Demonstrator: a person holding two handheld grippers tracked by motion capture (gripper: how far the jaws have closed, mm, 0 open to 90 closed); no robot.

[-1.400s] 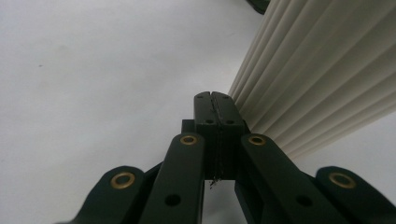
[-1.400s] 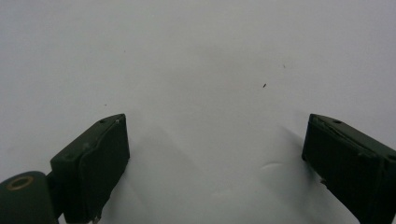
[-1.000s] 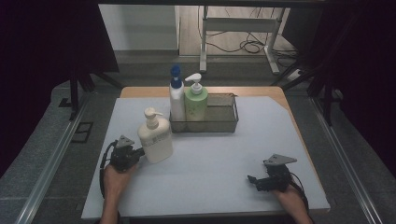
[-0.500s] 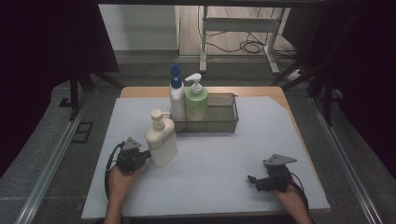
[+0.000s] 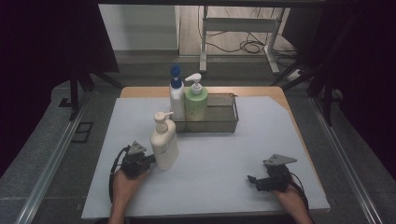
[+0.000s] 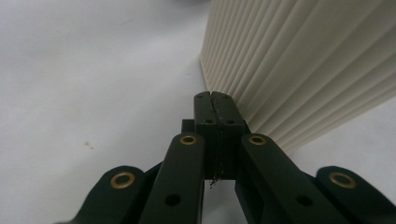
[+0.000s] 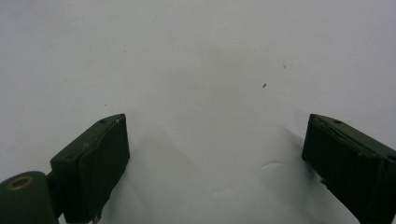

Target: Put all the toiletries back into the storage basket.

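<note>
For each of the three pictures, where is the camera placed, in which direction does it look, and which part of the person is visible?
High view: above the near table edge, facing forward and down; both forearms, left gripper, right gripper.
Left gripper view: on the left gripper, along shut jaws beside the cream pump bottle.
Right gripper view: on the right gripper, open jaws over the white mat.
Shared: high and left gripper views both show the cream pump bottle; all show the mat.

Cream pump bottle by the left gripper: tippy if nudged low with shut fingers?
Probably slides rather than tips: the cream pump bottle has a broad base, and the shut left gripper sits low beside it. Its ribbed wall likely aids grip. The tall pump head makes high pushes riskier.
</note>
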